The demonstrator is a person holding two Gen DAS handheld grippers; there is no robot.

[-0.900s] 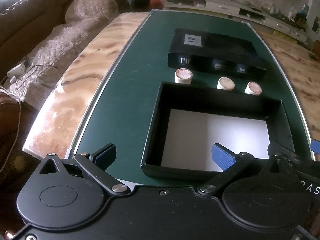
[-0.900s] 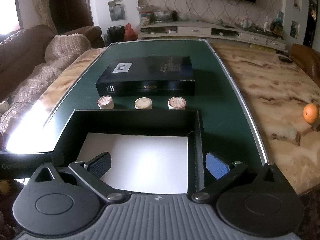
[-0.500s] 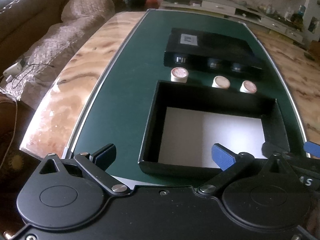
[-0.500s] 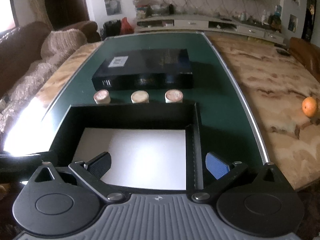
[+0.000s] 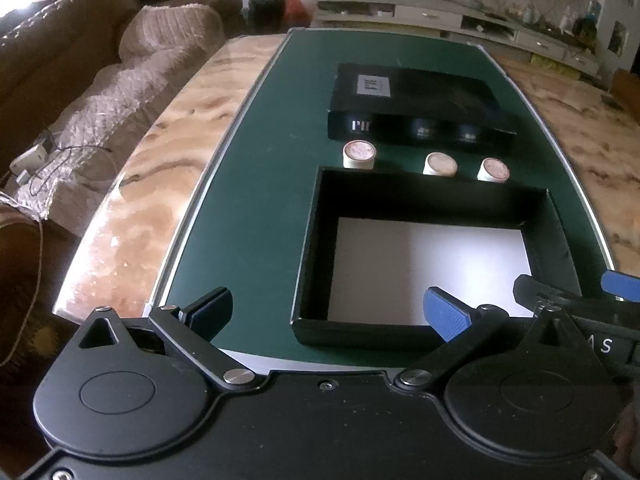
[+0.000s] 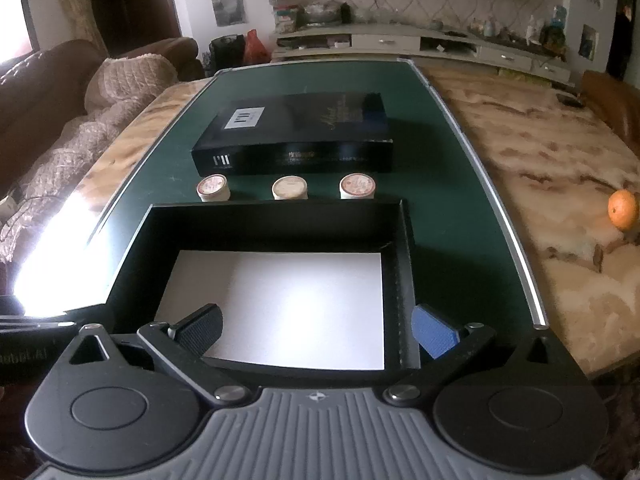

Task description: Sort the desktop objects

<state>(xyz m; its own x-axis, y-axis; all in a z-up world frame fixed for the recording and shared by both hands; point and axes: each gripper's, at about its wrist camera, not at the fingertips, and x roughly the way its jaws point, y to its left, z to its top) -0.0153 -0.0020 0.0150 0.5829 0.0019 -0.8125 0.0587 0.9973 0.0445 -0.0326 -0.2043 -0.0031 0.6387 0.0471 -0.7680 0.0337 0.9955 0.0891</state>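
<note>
- Left gripper (image 5: 328, 312): nearest the lens, fingers spread wide, nothing between them; it hangs over the near-left corner of the tray.
- Right gripper (image 6: 316, 330): likewise spread and empty; its blue pad sits just outside the tray's right wall, the dark pad over the white floor.
- Open black tray (image 6: 405, 280): 1 item, white floor bare; probably the sorting target. Risk: the right gripper straddles the wall, so a forward reach could catch the rim and shove the tray into the jars beyond.
- Small round jars, 3 in a row just beyond the tray's far wall: left jar (image 6: 213, 188), middle jar (image 6: 289, 188), right jar (image 6: 357, 186). All upright, apart from each other, none yet in the tray. Risk: they are short and partly masked by the wall, so a low approach may tip or roll one; an off-centre pinch could squirt it out.
- Closed black box (image 6: 296, 132): 1 item, just behind the jars. Risk: little room behind, so an overshoot bumps it.
- Green mat (image 5: 256, 184): 1, under everything.
- Orange (image 6: 622, 209): 1, far right on the marble top, well apart; appears to be fruit, view too soft to be sure.
</note>
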